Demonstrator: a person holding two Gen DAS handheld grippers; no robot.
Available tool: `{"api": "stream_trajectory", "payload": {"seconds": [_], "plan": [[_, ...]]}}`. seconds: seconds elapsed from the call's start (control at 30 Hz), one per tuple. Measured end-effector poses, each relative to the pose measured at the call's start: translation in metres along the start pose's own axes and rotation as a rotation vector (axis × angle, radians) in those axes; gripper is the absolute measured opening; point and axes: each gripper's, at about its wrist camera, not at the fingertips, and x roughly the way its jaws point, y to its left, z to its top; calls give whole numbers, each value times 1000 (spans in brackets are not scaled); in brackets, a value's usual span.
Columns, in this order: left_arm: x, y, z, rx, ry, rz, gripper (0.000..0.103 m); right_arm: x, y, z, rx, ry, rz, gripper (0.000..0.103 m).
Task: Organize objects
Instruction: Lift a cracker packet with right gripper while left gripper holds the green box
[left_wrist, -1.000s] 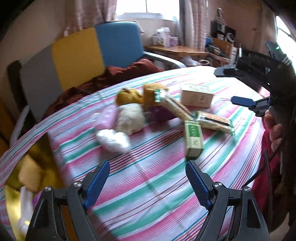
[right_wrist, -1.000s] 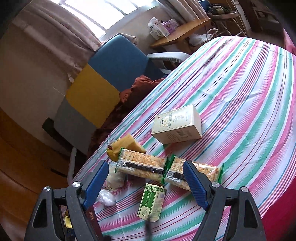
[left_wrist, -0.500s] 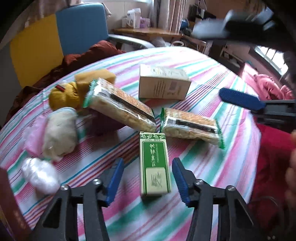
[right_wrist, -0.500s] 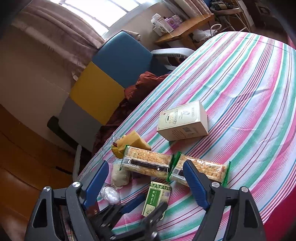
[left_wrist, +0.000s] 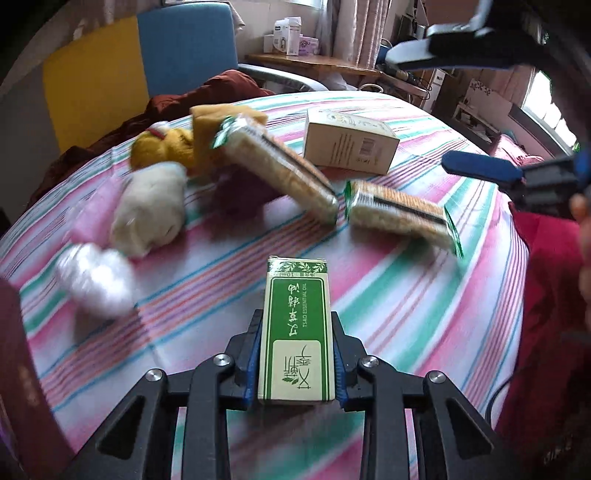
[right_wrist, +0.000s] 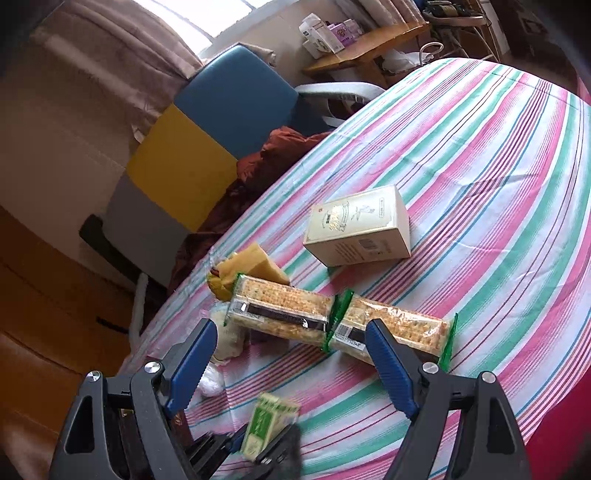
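My left gripper (left_wrist: 295, 365) is shut on a small green-and-white box (left_wrist: 297, 328) over the striped tablecloth (left_wrist: 388, 295); the box also shows in the right wrist view (right_wrist: 267, 424). My right gripper (right_wrist: 291, 369) is open and empty, held above the table; it appears in the left wrist view (left_wrist: 480, 110). Two cracker packs (right_wrist: 284, 314) (right_wrist: 391, 332) lie end to end, a cream carton (right_wrist: 358, 225) behind them. A yellow plush (left_wrist: 166, 147), a white plush (left_wrist: 147, 210) and a clear plastic wad (left_wrist: 94, 277) lie to the left.
A dark red box (left_wrist: 22, 369) stands at the left edge. A blue, yellow and grey chair (right_wrist: 207, 147) with a brown blanket (right_wrist: 258, 166) sits beyond the table. A wooden desk with small boxes (right_wrist: 365, 44) is farther back.
My left gripper moved in around the green box and shut on it; it was open one second ago. My right gripper stayed open and shifted slightly.
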Motion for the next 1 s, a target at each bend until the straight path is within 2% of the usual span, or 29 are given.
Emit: {"api": "stream_trajectory", "payload": {"seconds": [0.1, 0.2, 0.23, 0.43, 0.53, 0.67, 0.83, 0.9, 1.0], "plan": [[-10, 4, -18, -4, -18, 8, 31, 12, 6, -3, -37, 63, -60, 84], [-16, 6, -31, 2, -42, 8, 31, 28, 15, -3, -114, 168, -132, 84], [-18, 8, -33, -4, -48, 4, 31, 34, 20, -2, -166, 215, -167, 84], [-20, 11, -44, -15, -94, -3, 33, 55, 38, 9, -521, 352, -377, 84], [-22, 9, -46, 6, -113, 8, 33, 71, 30, 13, -606, 428, -429, 84], [-20, 5, -45, 29, -132, 24, 33, 92, 20, 13, -660, 496, -480, 84], [-19, 5, -46, 24, -139, 19, 33, 116, 6, 14, -650, 579, -524, 81], [-19, 5, -46, 21, -138, 15, 33, 122, 1, 14, -640, 610, -523, 77], [-21, 5, -47, 15, -139, 11, 33, 123, -6, 18, -610, 627, -494, 78]]}}
